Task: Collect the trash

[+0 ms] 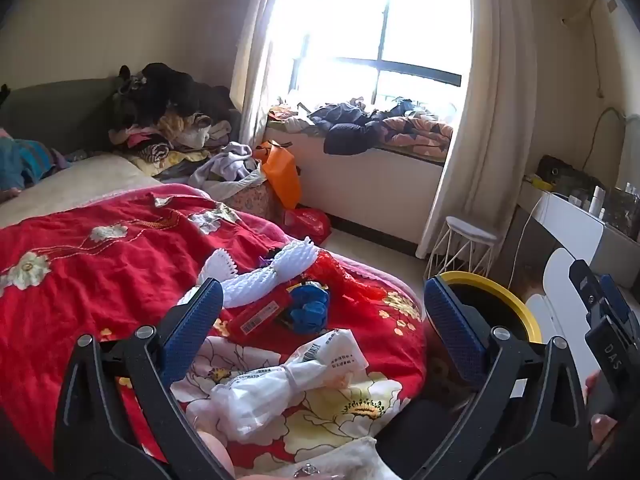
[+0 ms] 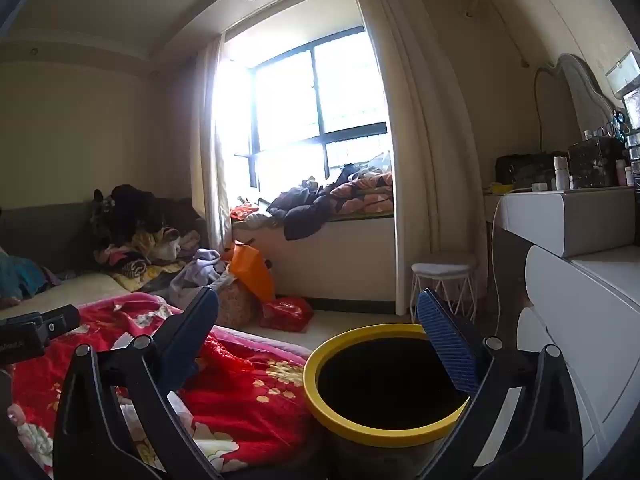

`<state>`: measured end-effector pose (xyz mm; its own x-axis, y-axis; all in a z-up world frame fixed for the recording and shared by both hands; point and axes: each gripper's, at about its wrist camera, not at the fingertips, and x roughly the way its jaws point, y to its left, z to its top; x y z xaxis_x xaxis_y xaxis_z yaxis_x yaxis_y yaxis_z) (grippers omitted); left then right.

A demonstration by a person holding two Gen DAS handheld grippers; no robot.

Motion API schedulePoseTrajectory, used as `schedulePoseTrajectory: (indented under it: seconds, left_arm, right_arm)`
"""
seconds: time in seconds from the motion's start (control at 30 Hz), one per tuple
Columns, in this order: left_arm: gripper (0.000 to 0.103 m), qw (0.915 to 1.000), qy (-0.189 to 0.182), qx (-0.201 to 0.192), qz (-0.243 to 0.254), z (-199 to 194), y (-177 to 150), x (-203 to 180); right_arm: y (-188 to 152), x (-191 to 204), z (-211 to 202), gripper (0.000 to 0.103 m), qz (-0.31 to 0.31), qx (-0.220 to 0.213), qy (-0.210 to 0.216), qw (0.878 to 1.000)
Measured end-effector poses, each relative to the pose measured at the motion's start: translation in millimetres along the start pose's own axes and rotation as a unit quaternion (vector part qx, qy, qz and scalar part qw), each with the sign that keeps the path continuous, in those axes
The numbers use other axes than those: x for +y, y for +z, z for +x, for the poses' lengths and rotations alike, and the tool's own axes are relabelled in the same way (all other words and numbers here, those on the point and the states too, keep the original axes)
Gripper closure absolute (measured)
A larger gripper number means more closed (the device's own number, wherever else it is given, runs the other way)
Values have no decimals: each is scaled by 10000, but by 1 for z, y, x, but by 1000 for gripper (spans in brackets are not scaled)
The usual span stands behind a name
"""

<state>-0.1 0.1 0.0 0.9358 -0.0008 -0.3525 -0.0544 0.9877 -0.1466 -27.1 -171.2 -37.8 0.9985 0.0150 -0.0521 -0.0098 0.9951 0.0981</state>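
Yellow-rimmed bin (image 2: 384, 380) interior black, right tool (image 2: 316, 332) overlapping rim

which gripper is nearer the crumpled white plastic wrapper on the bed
Left. The left gripper hangs open right over the white plastic wrapper on the red quilt. The right gripper is off to the side, open at the yellow-rimmed bin.

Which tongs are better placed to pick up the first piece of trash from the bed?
Left. The left tongs stand open directly over the white wrapper on the red blanket. The right tongs face the yellow-rimmed bin, beside the bed.
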Motion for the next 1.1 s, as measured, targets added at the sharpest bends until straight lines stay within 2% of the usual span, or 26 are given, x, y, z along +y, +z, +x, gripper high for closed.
schedulePoseTrajectory:
  seconds: [1.1]
  left_arm:
    - [10,10000,-22,-5,5,0,0,-3]
  right_arm:
    - [-5,4,2,6,-130,41,72,9999]
